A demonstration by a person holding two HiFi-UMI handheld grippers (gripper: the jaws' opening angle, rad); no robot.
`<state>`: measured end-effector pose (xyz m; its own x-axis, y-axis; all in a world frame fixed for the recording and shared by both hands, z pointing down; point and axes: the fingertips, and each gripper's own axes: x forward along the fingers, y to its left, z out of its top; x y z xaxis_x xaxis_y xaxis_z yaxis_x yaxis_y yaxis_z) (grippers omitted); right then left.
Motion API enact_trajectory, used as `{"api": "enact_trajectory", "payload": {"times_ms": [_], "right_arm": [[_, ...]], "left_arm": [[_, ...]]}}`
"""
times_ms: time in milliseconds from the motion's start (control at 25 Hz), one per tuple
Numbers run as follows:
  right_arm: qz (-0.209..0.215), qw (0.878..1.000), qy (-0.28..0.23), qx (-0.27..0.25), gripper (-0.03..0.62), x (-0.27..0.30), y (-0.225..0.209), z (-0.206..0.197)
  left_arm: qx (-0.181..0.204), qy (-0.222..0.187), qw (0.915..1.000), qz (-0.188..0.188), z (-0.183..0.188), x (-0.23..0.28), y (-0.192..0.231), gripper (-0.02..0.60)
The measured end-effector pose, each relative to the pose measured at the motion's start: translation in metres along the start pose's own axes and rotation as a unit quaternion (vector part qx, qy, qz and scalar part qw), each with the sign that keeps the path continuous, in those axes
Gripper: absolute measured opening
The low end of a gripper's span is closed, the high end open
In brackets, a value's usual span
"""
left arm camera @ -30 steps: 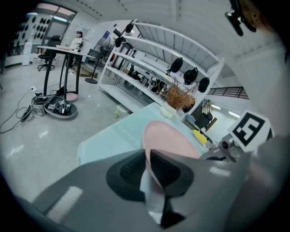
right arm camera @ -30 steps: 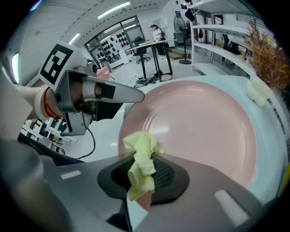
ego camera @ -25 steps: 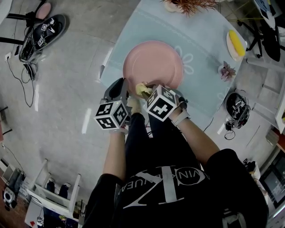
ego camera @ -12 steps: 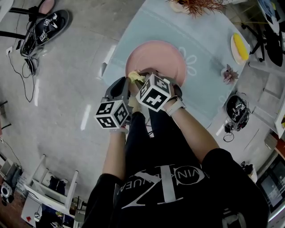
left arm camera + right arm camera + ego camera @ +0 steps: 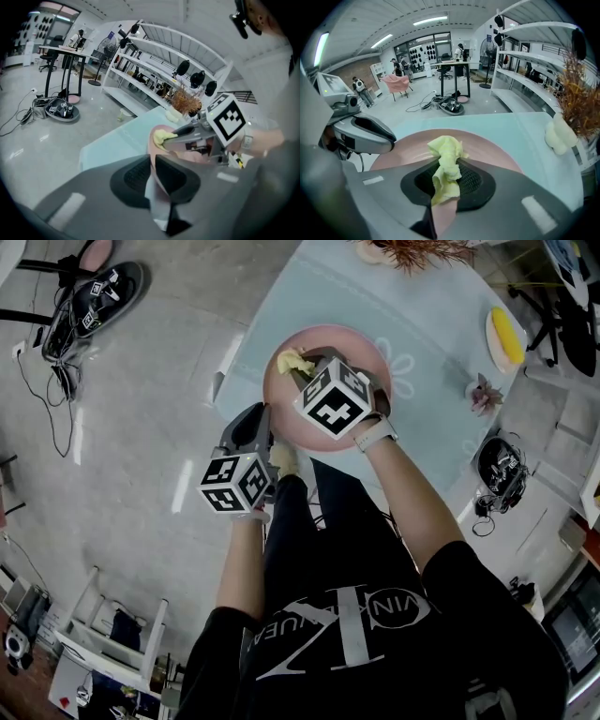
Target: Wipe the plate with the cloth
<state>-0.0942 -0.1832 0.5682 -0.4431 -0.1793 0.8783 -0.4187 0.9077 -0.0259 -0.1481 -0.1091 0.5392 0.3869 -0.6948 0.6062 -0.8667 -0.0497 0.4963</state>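
A pink plate [image 5: 362, 351] lies on the pale blue table [image 5: 427, 329]. My right gripper [image 5: 302, 367] is over the plate's far left part, shut on a crumpled yellow cloth [image 5: 292, 361] that rests on the plate. In the right gripper view the cloth [image 5: 446, 159] bulges out between the jaws over the plate [image 5: 494, 150]. My left gripper [image 5: 262, 420] is at the plate's near left rim. In the left gripper view its jaws are shut on the plate's edge [image 5: 151, 146], with the cloth [image 5: 161, 137] beyond.
A dried plant in a vase [image 5: 410, 251] stands at the table's far end. A small white dish with a yellow item [image 5: 499, 334] and a little succulent [image 5: 479, 390] sit at the right. Cables and gear [image 5: 92, 300] lie on the floor at left.
My right gripper has carried the cloth from the plate's near rim across to its far left part. The left gripper has stayed at the rim.
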Motion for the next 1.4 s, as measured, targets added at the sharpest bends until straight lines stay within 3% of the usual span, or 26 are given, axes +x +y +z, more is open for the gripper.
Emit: {"api": "enact_trajectory", "payload": {"times_ms": [280,560,1000,1400], "right_arm": [[-0.061,0.998,0.02,0.0,0.074,-0.015,-0.045,-0.023],[-0.094,0.995,0.038,0.015,0.072,-0.034,-0.057,-0.058],[-0.093,0.993,0.063,0.036,0.071,-0.057,-0.031,-0.106],[-0.057,0.994,0.066,0.064,0.072,-0.067,0.024,-0.128]], "left_arm": [[0.003,0.003,1.0,-0.004,0.0,0.001,0.0,0.0],[0.005,0.005,1.0,-0.006,-0.001,0.001,0.0,0.0],[0.005,0.01,0.9999,-0.007,-0.001,0.001,0.0,0.0],[0.004,0.019,0.9998,0.002,-0.002,0.0,-0.003,0.0]]}}
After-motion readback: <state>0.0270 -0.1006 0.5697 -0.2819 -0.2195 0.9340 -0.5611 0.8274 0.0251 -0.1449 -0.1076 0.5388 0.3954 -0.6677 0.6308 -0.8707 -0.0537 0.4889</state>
